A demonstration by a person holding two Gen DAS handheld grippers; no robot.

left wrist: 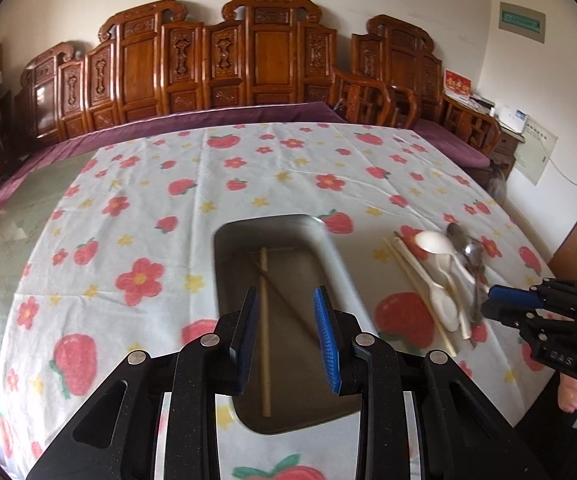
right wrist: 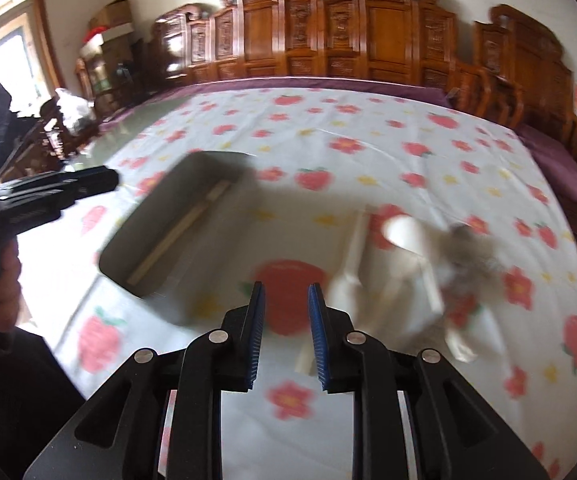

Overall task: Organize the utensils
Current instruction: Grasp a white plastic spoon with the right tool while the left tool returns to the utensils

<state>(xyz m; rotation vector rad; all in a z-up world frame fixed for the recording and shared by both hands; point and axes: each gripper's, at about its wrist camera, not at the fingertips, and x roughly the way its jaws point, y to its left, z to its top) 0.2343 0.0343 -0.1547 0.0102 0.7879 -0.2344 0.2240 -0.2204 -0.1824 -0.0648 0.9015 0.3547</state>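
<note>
A grey tray [left wrist: 224,272] lies on the strawberry-print tablecloth with two chopsticks [left wrist: 264,320] crossed inside it. My left gripper [left wrist: 286,294] hovers over the tray, open by a narrow gap with nothing between its pads. To the tray's right is a pile of white spoons [left wrist: 434,242], metal spoons [left wrist: 470,252] and pale chopsticks [left wrist: 416,280]. My right gripper [right wrist: 286,288] is slightly open and empty above the cloth between the tray [right wrist: 192,184] and the blurred spoons [right wrist: 404,232]. In the left wrist view its tip [left wrist: 500,300] is just right of the pile.
The tablecloth [left wrist: 248,168] covers a glass-topped table, which shows bare on the left. Carved wooden chairs [left wrist: 264,56] and a purple-cushioned bench stand behind it. A hand [right wrist: 4,276] holds the left gripper [right wrist: 104,180] at the left edge.
</note>
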